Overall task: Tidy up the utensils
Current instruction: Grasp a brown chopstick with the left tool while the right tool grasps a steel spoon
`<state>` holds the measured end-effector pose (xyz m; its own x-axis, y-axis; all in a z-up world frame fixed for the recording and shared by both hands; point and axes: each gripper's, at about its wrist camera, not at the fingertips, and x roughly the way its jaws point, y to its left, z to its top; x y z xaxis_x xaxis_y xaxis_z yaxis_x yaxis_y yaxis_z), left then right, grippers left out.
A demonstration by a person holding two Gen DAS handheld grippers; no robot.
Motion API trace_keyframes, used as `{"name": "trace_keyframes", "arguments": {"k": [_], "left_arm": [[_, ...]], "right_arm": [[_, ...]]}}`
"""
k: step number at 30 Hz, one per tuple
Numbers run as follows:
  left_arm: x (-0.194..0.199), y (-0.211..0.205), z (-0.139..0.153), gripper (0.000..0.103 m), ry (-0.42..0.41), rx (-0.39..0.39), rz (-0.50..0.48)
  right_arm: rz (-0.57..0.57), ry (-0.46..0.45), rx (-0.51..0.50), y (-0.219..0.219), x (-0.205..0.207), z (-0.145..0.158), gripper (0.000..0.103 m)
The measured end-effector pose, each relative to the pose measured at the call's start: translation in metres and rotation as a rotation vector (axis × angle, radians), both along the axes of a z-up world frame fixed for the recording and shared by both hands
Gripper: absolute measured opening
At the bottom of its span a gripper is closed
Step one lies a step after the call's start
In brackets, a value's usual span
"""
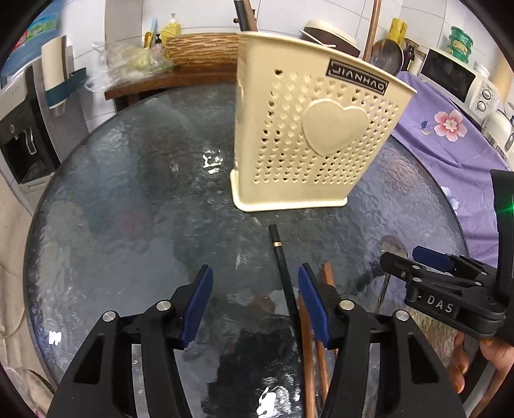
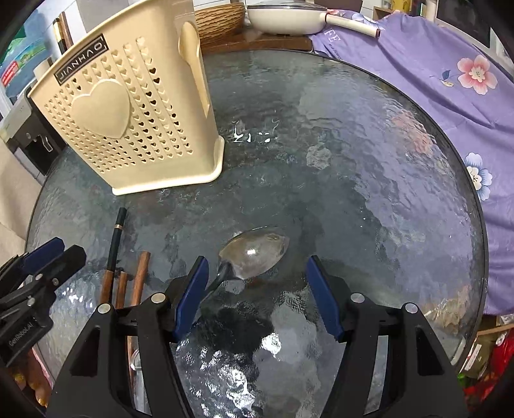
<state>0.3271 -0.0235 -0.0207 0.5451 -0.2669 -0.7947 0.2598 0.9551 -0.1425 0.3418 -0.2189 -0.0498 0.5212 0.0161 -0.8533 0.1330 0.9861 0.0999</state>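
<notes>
A cream perforated utensil holder [image 1: 308, 135] [image 2: 128, 119] with a heart on its front stands upright on the round glass table [image 1: 128, 199] [image 2: 369, 167]. Dark chopsticks stick out of its top. My left gripper [image 1: 255, 268] is open low over the glass. A black chopstick [image 1: 282, 267] [image 2: 116, 238] lies between its jaws, close to the right pad. Brown wooden chopsticks [image 1: 328, 273] [image 2: 141, 273] lie just outside that finger. My right gripper [image 2: 257, 262] is open over a metal spoon [image 2: 253, 254], whose handle runs back beside the left pad. Each gripper shows in the other's view [image 1: 401, 254] [image 2: 69, 249].
A purple flowered cloth [image 1: 449, 128] [image 2: 433, 64] covers the surface to the right of the table. A wooden bench [image 1: 180, 80] with a woven basket, a white pan [image 2: 282, 19], a microwave [image 1: 456, 77] and a water dispenser [image 1: 22, 135] ring the table. A person's hand [image 1: 465, 360] holds the right gripper.
</notes>
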Motion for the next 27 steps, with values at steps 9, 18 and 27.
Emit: {"name": "trace_keyframes", "arguments": {"k": [9, 18, 27], "left_arm": [[-0.02, -0.012, -0.001, 0.047, 0.01, 0.015, -0.073], [-0.028, -0.03, -0.008, 0.039, 0.008, 0.076, -0.113], [-0.029, -0.037, -0.014, 0.03, 0.009, 0.119, -0.131]], "right_arm": [[-0.006, 0.016, -0.016, -0.003, 0.011, -0.007, 0.063], [0.0, 0.031, -0.044, 0.003, 0.019, -0.008, 0.063], [0.02, 0.045, -0.087, 0.02, 0.03, -0.007, 0.052]]}}
